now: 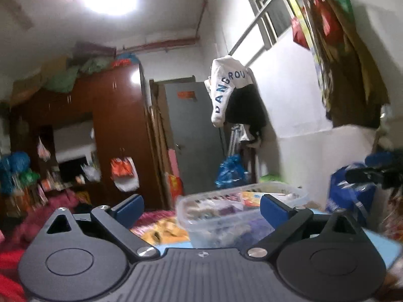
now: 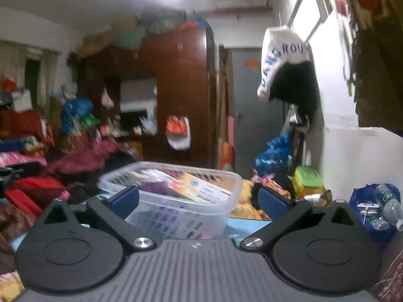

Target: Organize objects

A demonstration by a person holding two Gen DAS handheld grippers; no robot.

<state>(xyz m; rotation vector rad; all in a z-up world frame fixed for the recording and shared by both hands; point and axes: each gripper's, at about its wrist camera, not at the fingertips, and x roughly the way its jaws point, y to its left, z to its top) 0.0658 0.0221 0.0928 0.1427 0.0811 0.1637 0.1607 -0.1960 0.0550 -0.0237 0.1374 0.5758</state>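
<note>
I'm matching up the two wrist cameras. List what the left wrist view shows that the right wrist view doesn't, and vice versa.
Only the left wrist view: the right gripper at its right edge, in front of a blue bag.

Only the right wrist view: a green-lidded jar and clear plastic bottles at right.

Both: the clear plastic bin full of packets on the blue table, the brown wardrobe, the white lettered garment, and open, empty fingers.

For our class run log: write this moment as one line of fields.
left claw: open, empty | right claw: open, empty | clear plastic bin: filled, on blue surface, ahead of both, untouched
</note>
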